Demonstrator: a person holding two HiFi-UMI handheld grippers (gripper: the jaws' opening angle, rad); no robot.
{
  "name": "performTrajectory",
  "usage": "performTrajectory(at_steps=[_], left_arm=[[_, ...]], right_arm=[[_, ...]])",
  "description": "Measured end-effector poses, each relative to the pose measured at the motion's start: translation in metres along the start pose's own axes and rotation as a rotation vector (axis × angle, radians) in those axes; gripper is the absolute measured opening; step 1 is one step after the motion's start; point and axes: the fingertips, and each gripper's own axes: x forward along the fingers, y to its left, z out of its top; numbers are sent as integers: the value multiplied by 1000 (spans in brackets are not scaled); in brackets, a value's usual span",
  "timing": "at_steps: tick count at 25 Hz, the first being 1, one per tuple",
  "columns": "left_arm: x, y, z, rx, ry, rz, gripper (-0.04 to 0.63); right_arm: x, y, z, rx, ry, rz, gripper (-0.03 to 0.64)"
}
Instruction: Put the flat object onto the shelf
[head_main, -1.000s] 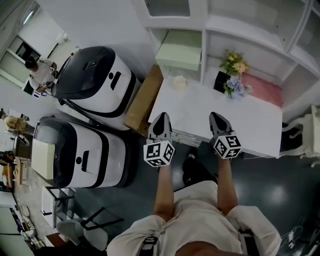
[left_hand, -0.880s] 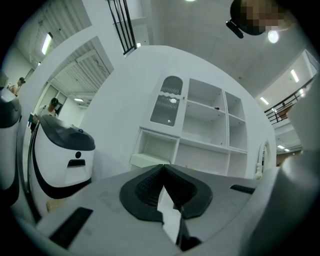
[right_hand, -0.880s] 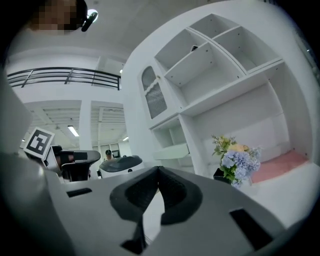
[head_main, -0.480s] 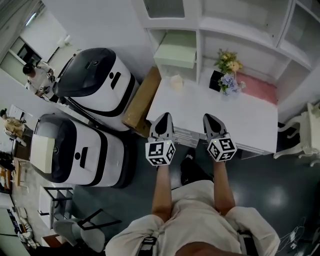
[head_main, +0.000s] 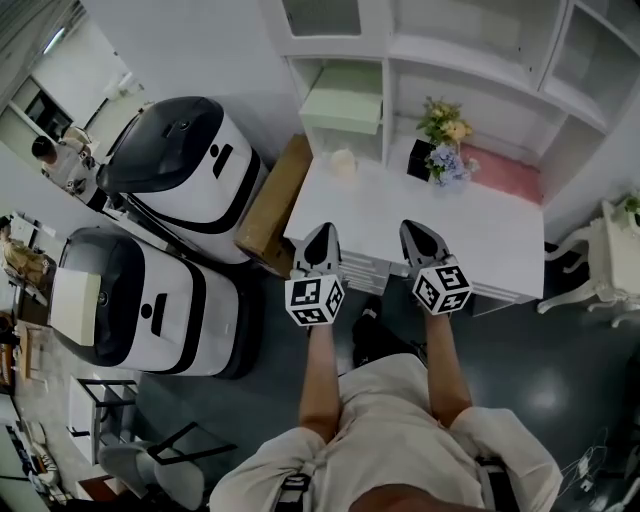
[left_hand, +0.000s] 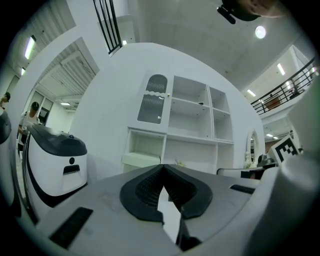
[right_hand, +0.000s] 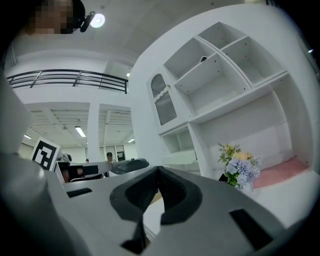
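- At the far left stand two large white-and-black machines (head_main: 185, 165), one behind the other, taking up the floor beside the desk.
- A brown cardboard box (head_main: 272, 205) fills the gap between the farther machine and the left edge of the white desk (head_main: 480, 235), so that side is tight.
- My left gripper (head_main: 321, 235) points level at the desk. Its jaws are pressed together with nothing between them. In the head view its tip overlaps the desk's front edge near the left corner.
- A small cream object (head_main: 343, 160) sits at the back left of the desk. Behind it, a pale green box (head_main: 342, 100) sits in the lower left compartment of the white shelf unit (head_main: 470, 70), which rises along the desk's back edge.
- My right gripper (head_main: 414, 232) is also closed tight and holds nothing. It is level with the left one, with a clear gap between them, and its tip also overlaps the front edge.
- A broad stretch of bare white desk top lies between both grippers and the back.
- Flowers (head_main: 445, 140) in a dark pot stand at the back, right of centre.
- The pink flat object (head_main: 508, 172) lies just right of the flowers, along the desk's back edge beneath the lowest shelf board, well away from both grippers.
- Past the desk's right edge is dark floor, then a white piece of furniture with curved legs (head_main: 590, 270).
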Motion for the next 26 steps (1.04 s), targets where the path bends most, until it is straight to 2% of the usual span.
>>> performTrajectory(at_steps=[5,8,10,18,26], left_arm=[[-8,0,4,14,-13,-18,11],[-15,2,11,-71,-70,-41,9],[-17,4,13,-97,-79,-49,9],[-15,4,-3,-111,-9,-31,9],[-13,6,-15,-66,48,-49,9]], right_arm=[[2,9,-6,-14,28,19,67],[2,12,-9,-18,37,21,67],[2,14,-9,-17,39,23,67],[0,18,-12,-29,58,35,67],[6,22,-13,-26,59,36,67]])
